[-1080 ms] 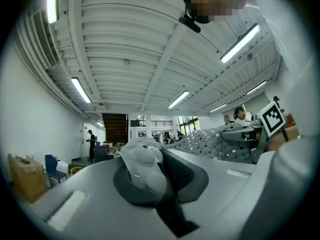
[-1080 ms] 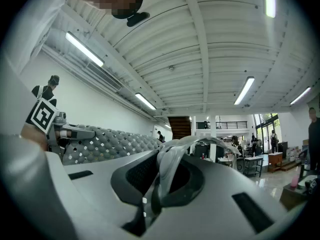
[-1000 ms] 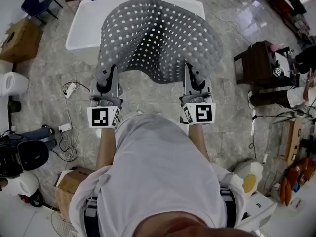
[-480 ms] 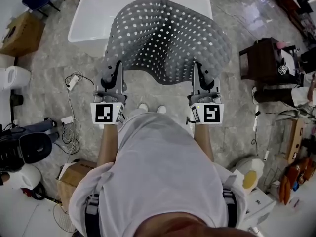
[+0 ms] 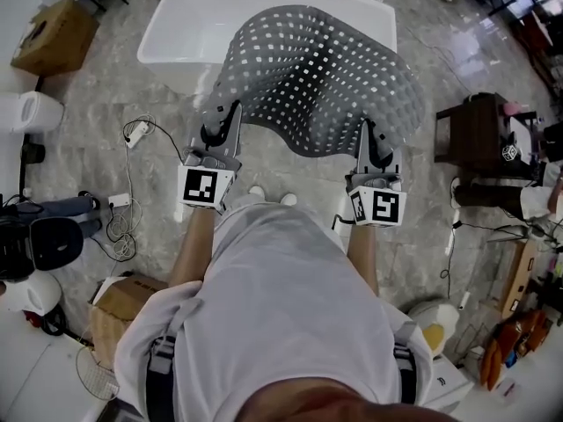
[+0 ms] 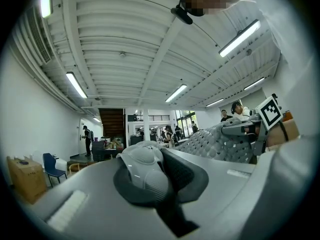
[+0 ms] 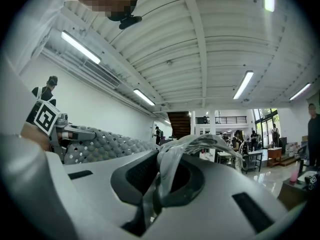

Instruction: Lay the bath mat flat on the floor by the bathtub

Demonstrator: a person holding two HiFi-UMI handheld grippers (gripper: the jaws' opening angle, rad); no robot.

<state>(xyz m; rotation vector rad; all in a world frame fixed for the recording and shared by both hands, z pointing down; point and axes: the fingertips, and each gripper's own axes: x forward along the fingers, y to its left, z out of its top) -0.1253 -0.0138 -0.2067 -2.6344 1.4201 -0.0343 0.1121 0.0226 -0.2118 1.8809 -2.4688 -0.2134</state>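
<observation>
Bath mat (image 5: 317,77), one, sags near one bathtub (image 5: 176,33), pinched in jaws of left gripper (image 5: 224,117) and right gripper (image 5: 369,139).

Left gripper (image 6: 162,181): jaws are seen closed on a bunched fold of grey mat (image 6: 142,161). The perforated mat is stretched rightward, up to the right gripper (image 6: 229,130), whose marker cube (image 6: 270,112) is tilted near the frame's right edge. A ribbed white ceiling with strip lights (image 6: 76,85) is seen overhead. A blue chair (image 6: 51,165) and a box (image 6: 24,181) are noted low left; a staircase (image 6: 112,122) is seen far back.
</observation>
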